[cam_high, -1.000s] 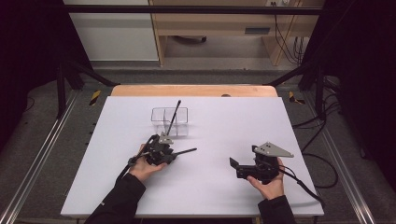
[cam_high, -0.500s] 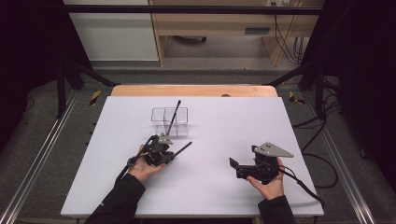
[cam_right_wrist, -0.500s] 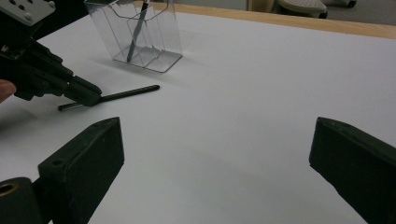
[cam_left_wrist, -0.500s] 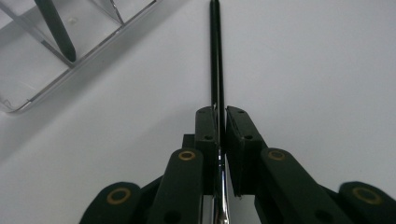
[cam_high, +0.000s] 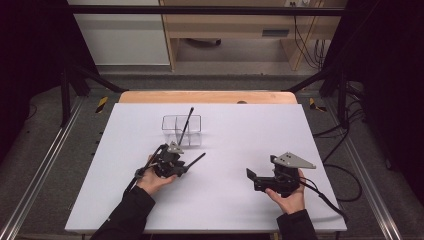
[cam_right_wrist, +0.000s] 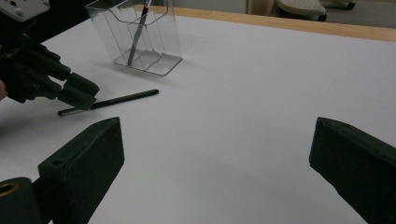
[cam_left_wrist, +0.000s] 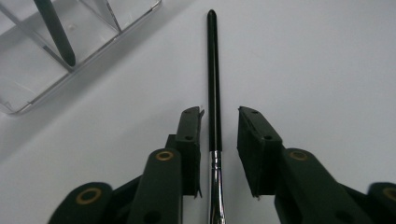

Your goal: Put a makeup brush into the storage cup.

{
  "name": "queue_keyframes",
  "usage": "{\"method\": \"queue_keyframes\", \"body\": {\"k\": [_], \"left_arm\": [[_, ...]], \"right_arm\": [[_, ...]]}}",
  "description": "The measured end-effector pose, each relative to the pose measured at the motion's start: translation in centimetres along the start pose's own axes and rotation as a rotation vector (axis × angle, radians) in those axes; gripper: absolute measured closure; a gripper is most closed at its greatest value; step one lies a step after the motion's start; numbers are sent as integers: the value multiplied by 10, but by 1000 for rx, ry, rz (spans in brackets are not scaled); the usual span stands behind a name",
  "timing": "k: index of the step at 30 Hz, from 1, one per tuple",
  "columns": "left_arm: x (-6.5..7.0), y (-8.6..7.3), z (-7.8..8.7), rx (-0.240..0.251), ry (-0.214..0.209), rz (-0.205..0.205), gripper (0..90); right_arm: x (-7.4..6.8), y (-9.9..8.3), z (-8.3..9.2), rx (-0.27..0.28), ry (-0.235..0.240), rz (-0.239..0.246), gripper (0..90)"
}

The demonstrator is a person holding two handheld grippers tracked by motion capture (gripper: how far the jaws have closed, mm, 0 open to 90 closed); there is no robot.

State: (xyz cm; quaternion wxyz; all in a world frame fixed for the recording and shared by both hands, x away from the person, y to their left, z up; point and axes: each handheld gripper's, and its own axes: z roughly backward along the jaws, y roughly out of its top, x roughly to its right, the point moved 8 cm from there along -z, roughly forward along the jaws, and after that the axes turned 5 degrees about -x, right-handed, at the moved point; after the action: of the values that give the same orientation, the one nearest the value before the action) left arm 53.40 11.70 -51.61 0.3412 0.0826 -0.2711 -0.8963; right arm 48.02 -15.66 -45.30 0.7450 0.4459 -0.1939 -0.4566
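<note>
My left tongs point(cam_left_wrist: 219, 135) straddle the black pen point(cam_left_wrist: 213, 70), which lies flat on the table point(cam_high: 320, 130) with its long axis running straight out between the jaws, tip pointing away toward the clear holder point(cam_high: 182, 131). The jaws have just been opening, with the pen between them but the pads clear of it (a slim gap on each side). I see my right tongs point(cam_right_wrist: 215, 154) gaping wide and empty, well apart to the right.

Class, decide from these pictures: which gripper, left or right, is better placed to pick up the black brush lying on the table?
Left. The left gripper already straddles the black brush, pads not yet pressing. The right gripper stands open, well apart from it.
</note>
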Motion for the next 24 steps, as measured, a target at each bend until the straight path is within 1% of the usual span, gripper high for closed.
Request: {"method": "queue_keyframes", "body": {"k": [2, 4, 6, 8, 11, 12, 13, 15, 16, 19, 21, 24], "left_arm": [[1, 3, 3, 10, 7, -4, 573], [2, 5, 6, 12, 6, -9, 524], [3, 8, 9, 21, 18, -20, 469], [4, 10, 11, 20, 15, -27, 412], [6, 12, 13, 28, 15, -36, 382], [7, 12, 14, 15, 11, -48, 362], [7, 12, 14, 9, 16, -55, 348], [7, 14, 15, 8, 19, -59, 316], [8, 15, 15, -1, 13, -62, 306], [9, 17, 15, -22, 18, -81, 275], [9, 20, 15, -38, 13, -86, 260], [8, 24, 14, -56, 20, -97, 249]], "right_arm": [[0, 0, 0, -1, -1, 0, 36], [0, 0, 0, 0, -2, 1, 36], [1, 1, 1, 2, -1, 2, 36], [1, 1, 2, 4, -3, -1, 36], [1, 2, 2, 6, 0, -2, 36], [1, 2, 2, 5, -2, -2, 37], [1, 2, 2, 5, -2, -1, 37], [2, 2, 2, 6, -3, -4, 37], [2, 2, 3, 6, -2, -3, 37], [2, 2, 2, 5, -4, -1, 38], [2, 2, 2, 4, -3, -2, 38], [1, 2, 3, 6, -1, -5, 37]]}}
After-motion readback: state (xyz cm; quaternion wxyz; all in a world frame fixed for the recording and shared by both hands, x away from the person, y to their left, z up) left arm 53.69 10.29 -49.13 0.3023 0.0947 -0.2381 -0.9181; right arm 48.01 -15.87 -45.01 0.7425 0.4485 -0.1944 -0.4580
